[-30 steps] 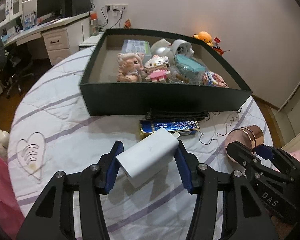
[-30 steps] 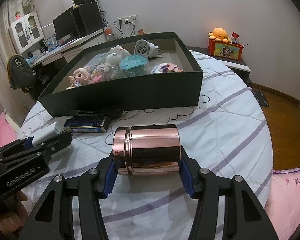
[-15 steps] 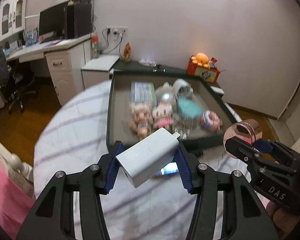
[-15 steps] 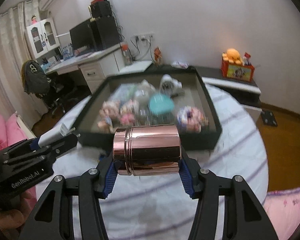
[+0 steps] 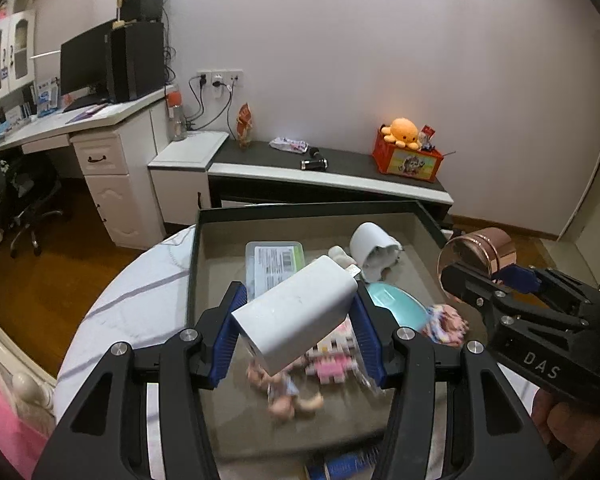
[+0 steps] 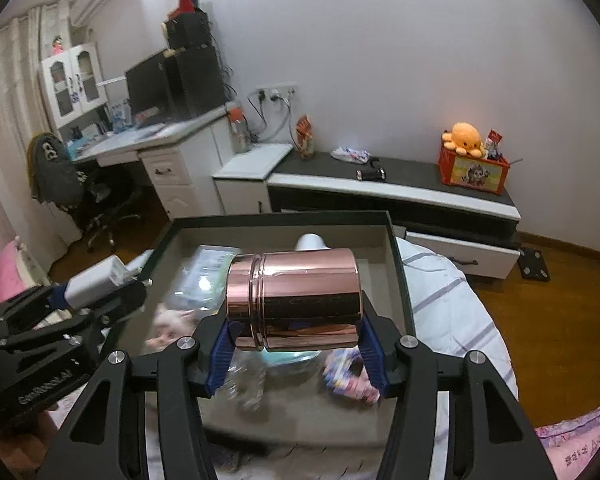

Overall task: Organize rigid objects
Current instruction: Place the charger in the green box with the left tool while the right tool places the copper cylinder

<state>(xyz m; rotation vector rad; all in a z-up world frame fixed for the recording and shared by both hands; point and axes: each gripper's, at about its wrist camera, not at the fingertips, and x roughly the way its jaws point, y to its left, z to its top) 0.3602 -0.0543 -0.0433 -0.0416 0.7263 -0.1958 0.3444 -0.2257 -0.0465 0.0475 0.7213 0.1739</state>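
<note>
Aloft, left claw (image 5: 298, 326) gripping white charger (image 5: 296, 316), right claw (image 6: 296, 340) clamping copper canister (image 6: 294, 298), above box (image 5: 194, 264)

Box (image 5: 380, 210) sits on bed (image 5: 140, 300), toys inside. Charger (image 5: 296, 312) in left gripper (image 5: 300, 336) above box, can (image 6: 296, 300) in right gripper (image 6: 296, 356) beside it on the right. Low cabinet (image 5: 328, 180) behind box, table (image 5: 80, 124) far left.

Left gripper (image 5: 298, 326) pointed steeply downward, its blue-padded fingers (image 5: 230, 336) clamped on a load. Right gripper (image 6: 296, 346) was alongside, tilted likewise, fingers (image 6: 220, 356) pressed on a load. Part of a hand (image 5: 560, 428) showed beneath the right gripper.
</note>
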